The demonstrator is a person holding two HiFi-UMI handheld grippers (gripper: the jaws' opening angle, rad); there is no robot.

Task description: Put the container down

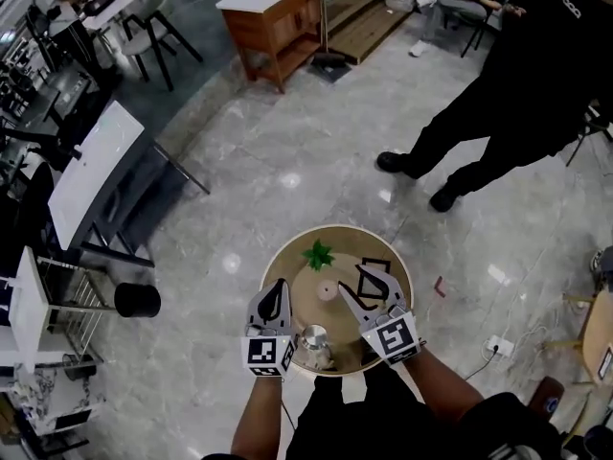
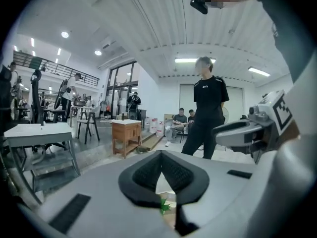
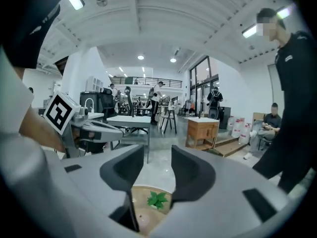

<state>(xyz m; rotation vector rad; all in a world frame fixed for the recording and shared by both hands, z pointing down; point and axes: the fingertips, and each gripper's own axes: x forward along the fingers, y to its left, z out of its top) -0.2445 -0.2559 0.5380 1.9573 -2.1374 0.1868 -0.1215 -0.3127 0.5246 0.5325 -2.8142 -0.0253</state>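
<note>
Over the desk (image 1: 345, 242): left claw (image 2: 161, 155) and right claw (image 3: 157, 155) both hang high above the round wooden top, side by side, pointing roughly level across the room.
Left claw: jaws closed, dark pads meeting tip to tip, nothing held; a sliver of the plant (image 2: 163, 206) shows far beneath them.
Right claw: jaws partly apart with a clear gap, nothing between the pads; through the gap the desk lies well below.
Container (image 1: 314, 338): silvery, standing on the desk close to its near rim; in the head view it shows between the two claws, and neither claw touches the container.
Plant (image 1: 317, 254): small, green, on the far side of the desk, well apart from the container.
Pink thing (image 1: 328, 290): small, pale, round, near the desk's middle, between plant and container; what it is I cannot tell.
Arms: two bare forearms (image 1: 263, 415) reach from the bottom edge of the head view to the claws.
Floor (image 1: 287, 161): glossy grey marble all round the desk.
Person (image 1: 498, 113): in black, standing on the floor beyond the desk, to the right.
Cabinet (image 1: 273, 22): wooden with a white top, farther off.
Black cylinder (image 1: 137, 300): on the floor left of the desk; stool or bin, I cannot tell.
</note>
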